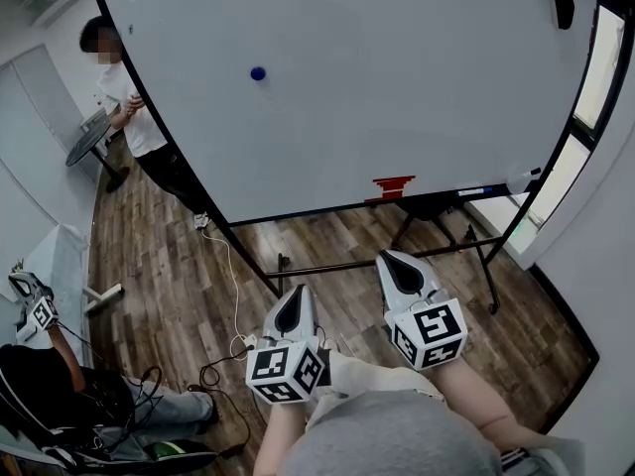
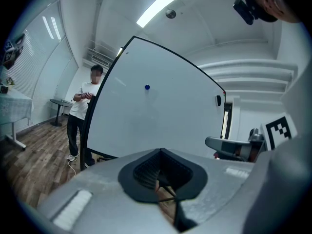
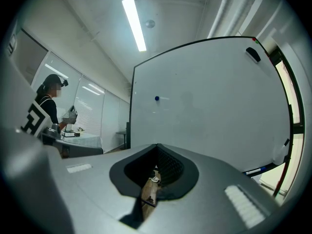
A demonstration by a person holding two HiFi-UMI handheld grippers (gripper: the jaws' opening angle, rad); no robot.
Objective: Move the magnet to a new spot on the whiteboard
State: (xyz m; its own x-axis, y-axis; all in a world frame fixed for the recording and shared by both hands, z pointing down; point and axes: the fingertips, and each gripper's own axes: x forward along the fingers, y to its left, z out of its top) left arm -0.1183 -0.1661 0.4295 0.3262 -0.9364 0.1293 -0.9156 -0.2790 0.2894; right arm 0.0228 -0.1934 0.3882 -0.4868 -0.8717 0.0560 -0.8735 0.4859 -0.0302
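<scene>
A small blue magnet (image 1: 258, 72) sticks to the upper left part of the big whiteboard (image 1: 397, 87). It also shows as a blue dot in the left gripper view (image 2: 147, 87) and in the right gripper view (image 3: 156, 98). My left gripper (image 1: 291, 310) and right gripper (image 1: 402, 271) hang low in front of me, well short of the board and below its bottom edge. Both point toward the board. Each has its jaws shut with nothing between them, as seen at the left gripper (image 2: 161, 152) and the right gripper (image 3: 157, 147).
A black eraser (image 1: 562, 8) sits at the board's top right, and red marks (image 1: 393, 186) at its bottom edge. The stand's legs (image 1: 437, 246) and a white cable (image 1: 233, 296) cross the wooden floor. A person in a white shirt (image 1: 129, 107) stands left of the board; another sits at lower left (image 1: 60, 395).
</scene>
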